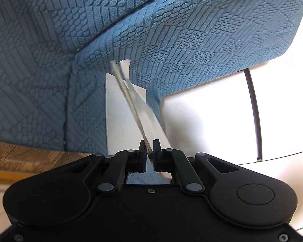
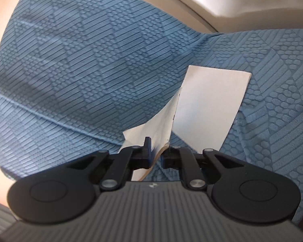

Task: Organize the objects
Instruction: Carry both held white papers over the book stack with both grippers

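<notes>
Left tongs (image 1: pixel 149 147) clamped on thin edge of booklet (image 1: pixel 143 117), pages fanning toward blue sofa cushion (image 1: pixel 192 40). Right tongs (image 2: pixel 157 147) pinched on bent white sheet (image 2: pixel 161 125), second flat sheet (image 2: pixel 208 104) just beyond. Best play, judging from here: keep both grips firm, lift evenly, avoid tearing. Hard to tell whether both hold same item; destination out of sight.
</notes>
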